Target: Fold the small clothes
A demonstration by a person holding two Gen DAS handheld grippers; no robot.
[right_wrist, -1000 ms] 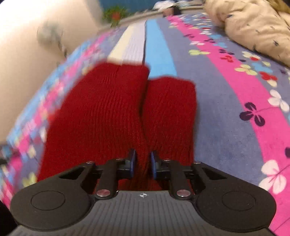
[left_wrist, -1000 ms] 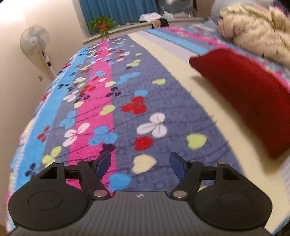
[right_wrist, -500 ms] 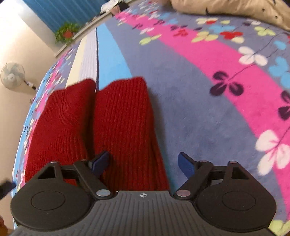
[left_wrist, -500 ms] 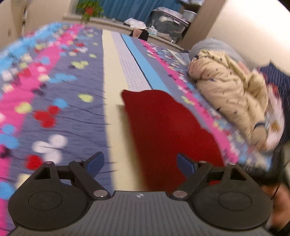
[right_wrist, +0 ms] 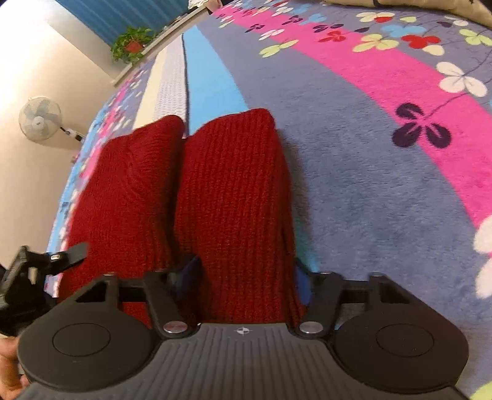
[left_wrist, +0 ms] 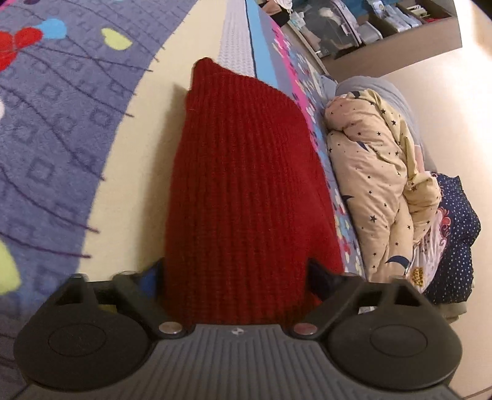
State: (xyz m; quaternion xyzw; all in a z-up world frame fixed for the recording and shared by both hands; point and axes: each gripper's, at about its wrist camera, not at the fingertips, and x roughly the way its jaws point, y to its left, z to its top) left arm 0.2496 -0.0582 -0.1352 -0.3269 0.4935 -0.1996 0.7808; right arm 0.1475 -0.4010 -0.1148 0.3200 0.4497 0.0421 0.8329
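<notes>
This was a bedroom in a lived-in home. The work surface was a wide bed spread with a plush blanket (right_wrist: 353,190) striped in pink, blue, cream and grey-violet and strewn with butterfly shapes. A bundled cream quilt (left_wrist: 378,184) printed with small stars and moons lay heaped along one side, against a navy dotted cushion (left_wrist: 455,234). Beyond the bed stood blue curtains (right_wrist: 123,12), with a potted plant (right_wrist: 132,43) in a red pot on a ledge beneath them. A white standing fan (right_wrist: 40,118) stood by a plain pale wall, and open shelving (left_wrist: 378,21) held storage bins and folded household things
</notes>
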